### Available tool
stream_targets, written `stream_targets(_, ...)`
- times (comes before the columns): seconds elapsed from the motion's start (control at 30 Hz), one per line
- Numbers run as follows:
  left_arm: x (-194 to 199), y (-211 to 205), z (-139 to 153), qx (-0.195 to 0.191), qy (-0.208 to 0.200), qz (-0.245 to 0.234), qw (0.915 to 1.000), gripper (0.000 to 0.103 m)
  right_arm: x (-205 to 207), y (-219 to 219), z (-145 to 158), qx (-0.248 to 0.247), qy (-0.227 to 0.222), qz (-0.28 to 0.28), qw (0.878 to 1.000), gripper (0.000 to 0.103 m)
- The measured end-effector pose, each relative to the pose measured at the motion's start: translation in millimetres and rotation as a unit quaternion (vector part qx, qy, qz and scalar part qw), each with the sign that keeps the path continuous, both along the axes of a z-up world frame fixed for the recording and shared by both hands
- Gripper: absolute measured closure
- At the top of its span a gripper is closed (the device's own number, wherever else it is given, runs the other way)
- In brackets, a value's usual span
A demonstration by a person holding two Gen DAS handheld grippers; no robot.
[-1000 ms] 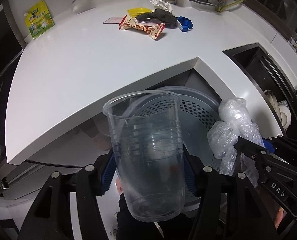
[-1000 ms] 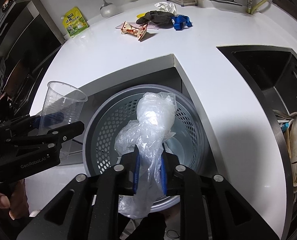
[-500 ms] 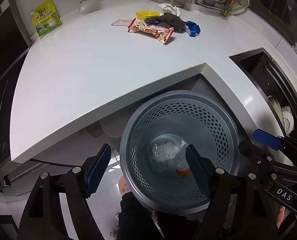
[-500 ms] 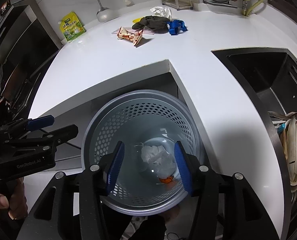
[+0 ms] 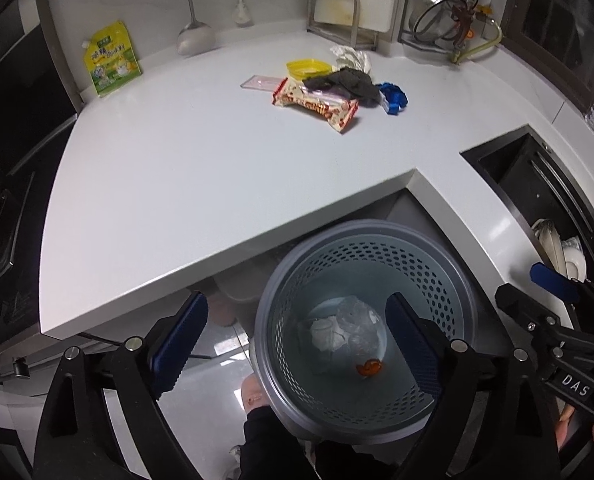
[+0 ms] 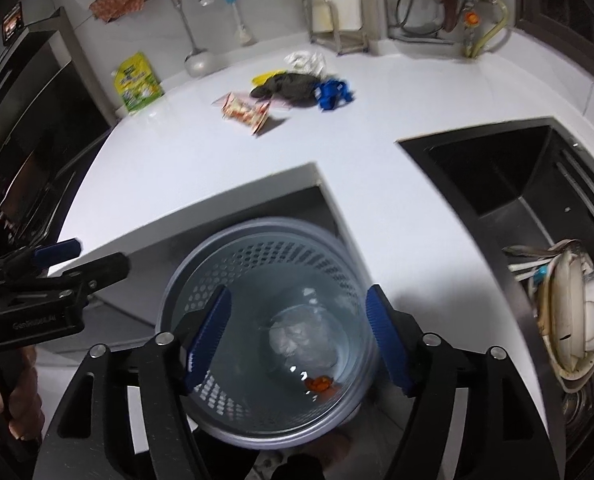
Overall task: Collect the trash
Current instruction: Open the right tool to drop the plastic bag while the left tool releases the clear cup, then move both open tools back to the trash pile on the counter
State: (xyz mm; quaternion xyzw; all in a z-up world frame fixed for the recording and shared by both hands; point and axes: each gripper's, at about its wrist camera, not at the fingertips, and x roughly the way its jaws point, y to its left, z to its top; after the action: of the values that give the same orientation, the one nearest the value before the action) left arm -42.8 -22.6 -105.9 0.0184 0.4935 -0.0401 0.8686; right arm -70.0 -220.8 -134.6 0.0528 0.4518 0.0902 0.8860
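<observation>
My left gripper (image 5: 296, 304) hangs over the grey perforated bin (image 5: 449, 280), its jaws still opening with nothing between them. My right gripper (image 6: 297, 294) is above the same bin (image 6: 257, 226), jaws also opening and empty. At the bin's bottom lie a clear cup with crumpled plastic (image 5: 349, 328) and an orange scrap (image 5: 371, 368). Far back on the white counter (image 5: 197, 168) sit a red-and-white snack wrapper (image 5: 317, 106), a dark rag (image 5: 349, 82), a blue item (image 5: 393, 98), a yellow lid (image 5: 309, 67) and crumpled white paper (image 5: 351, 56).
A green-yellow pouch (image 5: 111, 60) leans on the back wall by a hanging ladle (image 5: 195, 38). A black sink (image 6: 497, 176) with stacked dishes (image 6: 577, 312) lies to the right. A dark hob (image 5: 1, 200) borders the counter on the left.
The left gripper let go of the clear cup and the right one the plastic bag; both now lie in the bin. Both sets of jaws widened and the grippers rose slightly.
</observation>
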Motion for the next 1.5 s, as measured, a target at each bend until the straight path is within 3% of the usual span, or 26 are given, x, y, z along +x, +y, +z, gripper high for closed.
stream_targets(0.27,4,11,26,-0.007,-0.044,0.019,0.9988,0.010,5,-2,27,-0.024,-0.059,-0.014,0.998,0.025)
stream_targets(0.53,18,15,60,0.000,-0.099,0.032,0.9946,0.007,22,4,51,-0.093,-0.114,-0.012,0.989,0.025)
stream_targets(0.73,45,17,71,0.007,-0.116,0.045,0.9922,0.006,49,0,67,-0.100,-0.137,-0.023,0.985,0.024)
stream_targets(1.1,110,17,59,0.001,-0.112,0.076,0.9907,0.006,117,-8,63,-0.096,-0.132,-0.048,0.985,0.024)
stream_targets(1.5,177,2,15,-0.018,-0.100,0.100,0.9898,0.006,205,-9,18,-0.075,-0.092,-0.049,0.992,0.024)
